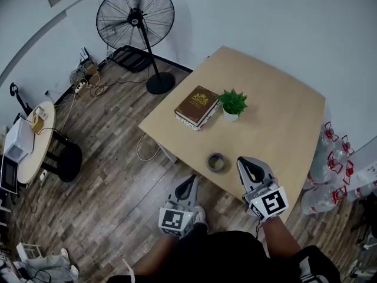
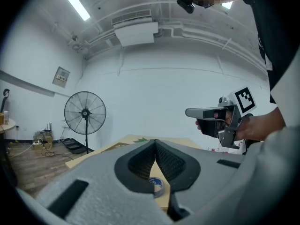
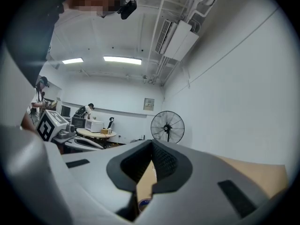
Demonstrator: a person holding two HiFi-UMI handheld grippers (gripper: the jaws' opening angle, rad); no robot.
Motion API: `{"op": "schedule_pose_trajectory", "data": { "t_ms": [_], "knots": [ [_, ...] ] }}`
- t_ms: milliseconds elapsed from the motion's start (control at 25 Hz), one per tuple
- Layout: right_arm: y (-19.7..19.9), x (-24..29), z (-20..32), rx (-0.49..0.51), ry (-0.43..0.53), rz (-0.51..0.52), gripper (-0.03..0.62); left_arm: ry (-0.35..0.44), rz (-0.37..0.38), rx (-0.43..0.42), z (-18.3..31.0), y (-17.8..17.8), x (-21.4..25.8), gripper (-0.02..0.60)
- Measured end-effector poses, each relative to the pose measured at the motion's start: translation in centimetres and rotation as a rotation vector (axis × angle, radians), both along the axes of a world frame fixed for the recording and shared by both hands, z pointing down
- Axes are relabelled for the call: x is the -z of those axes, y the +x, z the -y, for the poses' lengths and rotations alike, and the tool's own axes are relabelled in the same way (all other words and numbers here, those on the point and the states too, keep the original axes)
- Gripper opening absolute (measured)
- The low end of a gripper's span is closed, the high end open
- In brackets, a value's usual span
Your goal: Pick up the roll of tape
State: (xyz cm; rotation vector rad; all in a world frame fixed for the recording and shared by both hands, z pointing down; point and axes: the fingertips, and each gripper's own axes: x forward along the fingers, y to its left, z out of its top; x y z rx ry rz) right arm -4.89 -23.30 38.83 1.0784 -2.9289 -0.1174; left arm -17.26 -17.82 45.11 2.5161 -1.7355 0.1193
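The roll of tape (image 1: 217,162), grey with a dark core, lies flat near the front edge of the light wooden table (image 1: 283,117). My right gripper (image 1: 243,160) hovers just right of the roll, jaws together and empty. Over the floor, short of the table edge and left of the roll, my left gripper (image 1: 189,179) is shut and empty too. In the left gripper view the tape (image 2: 157,185) shows below the closed jaws (image 2: 155,142), with the right gripper (image 2: 206,112) off to the right. The right gripper view shows its closed jaws (image 3: 152,142) with the tape (image 3: 144,204) low beneath them.
A brown book (image 1: 197,106) and a small potted plant (image 1: 232,103) sit mid-table beyond the tape. A standing fan (image 1: 136,16) is at the far left, a round side table (image 1: 35,140) and black stool (image 1: 69,161) are further left, and water bottles (image 1: 330,158) stand right of the table.
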Motion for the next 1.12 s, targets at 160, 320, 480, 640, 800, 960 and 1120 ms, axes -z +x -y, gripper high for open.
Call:
{"op": "schedule_pose_trajectory", "data": {
  "t_ms": [160, 320, 480, 640, 800, 960, 1120],
  "knots": [
    [-1.5, -0.6, 1.4, -0.047, -0.016, -0.018, -0.006, -0.021, 0.001, -0.054, 2.5, -1.7, -0.7, 0.0],
    [-2.5, -1.5, 2.3, -0.074, -0.025, -0.037, -0.006, -0.037, 0.007, -0.134, 4.2, -1.7, -2.0, -0.001],
    [-2.7, -2.1, 3.1, -0.097, -0.04, -0.05, -0.006, -0.053, 0.016, -0.161, 5.5, -1.5, -3.0, 0.0],
    [-2.3, -2.8, 4.3, -0.104, -0.055, -0.046, -0.006, -0.077, 0.025, -0.159, 6.7, -1.0, -4.3, 0.017],
    [-1.7, -3.8, 5.4, -0.093, -0.084, -0.043, -0.006, -0.1, -0.005, -0.188, 7.2, 0.7, -5.3, 0.178],
    [-1.5, -3.9, 6.0, -0.067, -0.085, -0.042, -0.006, -0.135, -0.023, -0.196, 8.0, 2.4, -6.8, 0.426],
    [-0.8, -4.2, 6.3, -0.058, -0.089, -0.042, -0.006, -0.182, -0.003, -0.174, 9.0, 3.4, -9.9, 0.565]
  ]
}}
